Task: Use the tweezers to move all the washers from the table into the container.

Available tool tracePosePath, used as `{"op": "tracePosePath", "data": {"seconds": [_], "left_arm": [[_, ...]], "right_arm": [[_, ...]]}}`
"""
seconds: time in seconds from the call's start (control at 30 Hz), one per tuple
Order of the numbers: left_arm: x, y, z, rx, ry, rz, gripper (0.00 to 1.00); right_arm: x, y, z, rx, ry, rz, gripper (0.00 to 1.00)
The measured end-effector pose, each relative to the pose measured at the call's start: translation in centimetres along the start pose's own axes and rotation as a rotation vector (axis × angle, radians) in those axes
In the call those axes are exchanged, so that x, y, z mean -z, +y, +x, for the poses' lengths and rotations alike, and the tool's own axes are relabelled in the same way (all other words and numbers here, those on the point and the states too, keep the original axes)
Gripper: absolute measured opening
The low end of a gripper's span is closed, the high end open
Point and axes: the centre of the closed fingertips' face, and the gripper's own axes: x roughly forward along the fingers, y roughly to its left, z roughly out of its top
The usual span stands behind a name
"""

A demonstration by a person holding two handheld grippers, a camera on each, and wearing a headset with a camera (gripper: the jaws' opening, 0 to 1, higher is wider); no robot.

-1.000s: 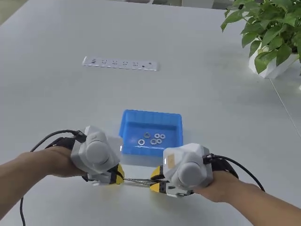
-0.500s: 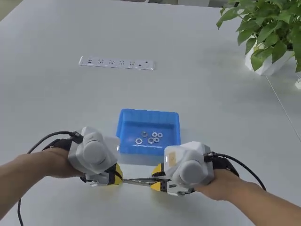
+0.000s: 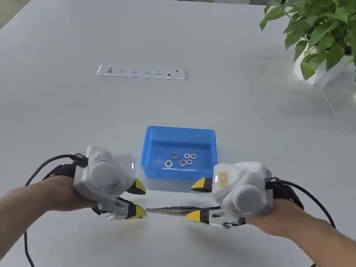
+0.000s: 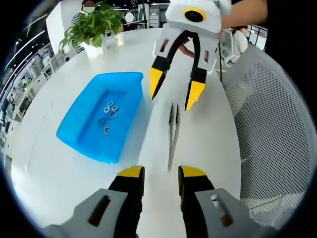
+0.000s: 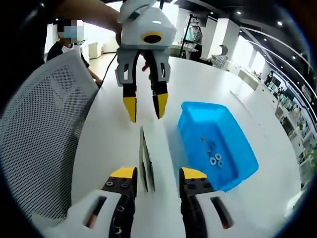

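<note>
Surface (image 3: 261, 111): wide, white and smooth-looking. The risk is that a nudged tool skates away or spins instead of staying put for the pinch.

Container (image 3: 181, 132): the blue tray sits in the middle, just on the far side of the 2 claws. It looks light, so a claw swinging in carelessly could shove it or jolt the contents out.

Left claw (image 3: 137, 199): on the left, jaws apart and holding nothing, yellow tips pointing right at one end of the tweezers. If it closes off-centre, it pushes rather than grips.

Right claw (image 3: 196, 199): on the right, jaws spread and empty, facing the left claw head-on. If both go in at once, the tips could clash over the tool.

Tweezers (image 3: 167, 210): lying flat on the surface at the near side of the container, running left to right between the 2 claws. I cannot tell whether either claw touches them. They are thin and low, so the jaws may ride over them. A grip too close to the points would leave no room to squeeze.

Washers (image 3: 182, 159): a small cluster inside the container, and I spot none out on the surface. They are tiny and slick, and my guess is any that is pinched could ping loose and roll off.
</note>
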Motion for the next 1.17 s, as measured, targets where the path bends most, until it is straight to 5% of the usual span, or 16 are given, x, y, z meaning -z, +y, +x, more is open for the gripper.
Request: {"op": "tracePosePath", "data": {"seconds": [0.2,0.37,0.53,0.73,1.17], "left_arm": [[-1.3,0.2,-2.6,-0.051,-0.122,-0.137,0.48],[-1.9,0.0,-4.1,-0.070,-0.162,-0.144,0.65],[-3.8,0.2,-5.3,-0.087,-0.249,-0.161,0.79],[-4.2,0.6,-5.4,-0.102,-0.268,-0.149,0.98],[-4.1,1.1,-5.7,-0.115,-0.264,-0.131,0.99]], "right_arm": [[0.4,-2.4,-3.6,0.143,-0.058,0.131,0.51],[1.3,-3.4,-6.1,0.193,-0.102,0.225,0.69],[2.4,-3.8,-7.9,0.231,-0.126,0.280,0.85],[3.1,-3.3,-8.7,0.232,-0.153,0.321,1.00],[3.1,-3.0,-8.9,0.232,-0.146,0.305,1.00]]}}
